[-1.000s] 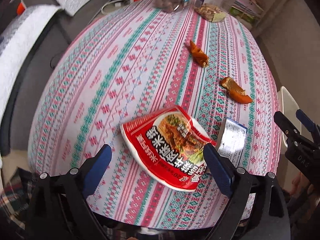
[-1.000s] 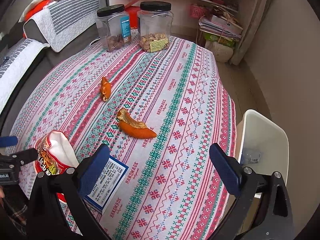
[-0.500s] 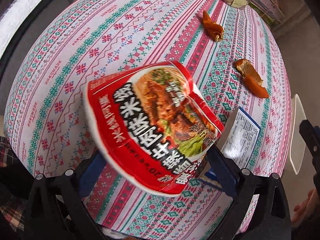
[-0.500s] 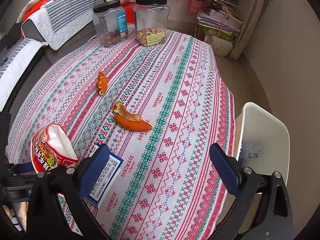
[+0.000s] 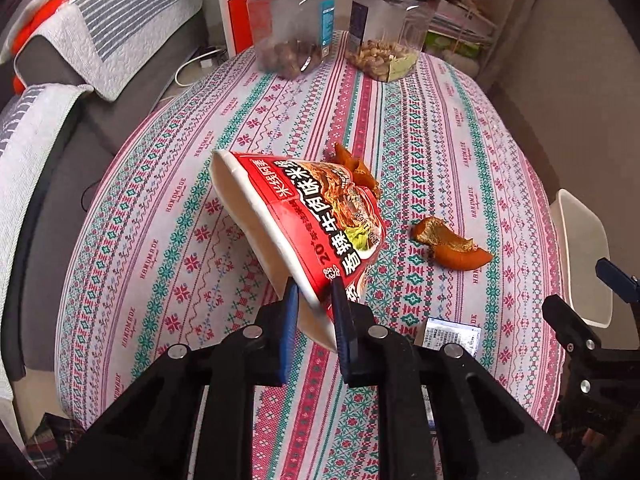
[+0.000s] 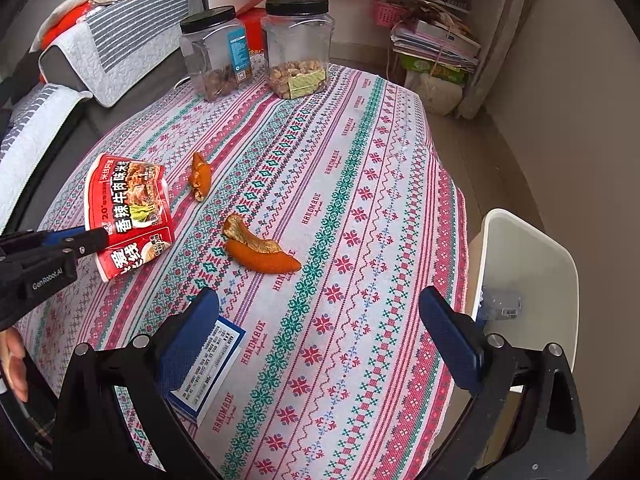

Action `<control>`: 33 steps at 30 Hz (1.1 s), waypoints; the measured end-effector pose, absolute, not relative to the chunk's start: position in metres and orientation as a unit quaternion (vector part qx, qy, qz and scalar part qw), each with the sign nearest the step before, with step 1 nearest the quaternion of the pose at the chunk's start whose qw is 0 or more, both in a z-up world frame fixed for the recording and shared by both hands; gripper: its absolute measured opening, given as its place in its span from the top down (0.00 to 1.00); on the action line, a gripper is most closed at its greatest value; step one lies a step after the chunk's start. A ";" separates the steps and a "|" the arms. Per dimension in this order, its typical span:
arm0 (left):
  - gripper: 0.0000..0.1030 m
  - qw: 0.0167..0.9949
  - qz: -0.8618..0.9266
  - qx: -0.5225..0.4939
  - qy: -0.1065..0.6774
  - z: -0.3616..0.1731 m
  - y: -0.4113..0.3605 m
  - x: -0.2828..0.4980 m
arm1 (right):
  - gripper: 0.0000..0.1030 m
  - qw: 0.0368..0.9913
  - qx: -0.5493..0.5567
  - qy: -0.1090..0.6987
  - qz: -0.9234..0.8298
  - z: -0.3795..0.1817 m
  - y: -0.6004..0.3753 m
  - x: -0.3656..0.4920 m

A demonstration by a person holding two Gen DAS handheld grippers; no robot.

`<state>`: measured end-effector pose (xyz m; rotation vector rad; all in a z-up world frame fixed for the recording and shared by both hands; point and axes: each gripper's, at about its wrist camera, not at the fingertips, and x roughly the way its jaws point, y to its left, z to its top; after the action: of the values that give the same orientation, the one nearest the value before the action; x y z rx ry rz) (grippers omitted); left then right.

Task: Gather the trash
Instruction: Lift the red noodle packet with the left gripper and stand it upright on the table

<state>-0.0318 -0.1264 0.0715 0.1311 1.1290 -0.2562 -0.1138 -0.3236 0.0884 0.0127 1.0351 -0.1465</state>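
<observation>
A crumpled red instant-noodle cup hangs tilted above the patterned tablecloth. My left gripper has its jaws closing on the cup's lower wall, and both blue pads press it. In the right wrist view the same cup sits at the left, held by the left gripper. Two orange peels lie mid-table. A blue-and-white printed packet lies under the left finger of my right gripper, which stands open and holds nothing.
A white bin stands off the table's right edge with a clear wrapper inside. Two black-lidded plastic jars stand at the far edge. A sofa with quilted covers runs along the left. Shelves are behind.
The left jaws went from wide around the cup to clamped on its wall. The cup rose off the cloth and tilted. The right gripper stayed where it was.
</observation>
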 end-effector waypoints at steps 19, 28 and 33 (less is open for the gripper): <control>0.14 0.820 -0.054 0.152 0.548 0.045 -0.143 -0.028 | 0.07 0.864 0.002 0.499 -0.062 0.087 -0.321 -0.109; 0.10 0.802 -0.017 0.267 0.534 -0.006 -0.171 -0.015 | 0.07 0.859 0.017 0.505 -0.079 0.084 -0.339 -0.112; 0.25 0.817 -0.060 0.254 0.514 0.003 -0.165 -0.012 | 0.07 0.860 0.016 0.505 -0.079 0.085 -0.338 -0.108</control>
<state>-0.0119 -0.1654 0.0027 0.5413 1.0952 -0.1288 -0.1081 -0.3376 0.0851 0.0343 1.0593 -0.1649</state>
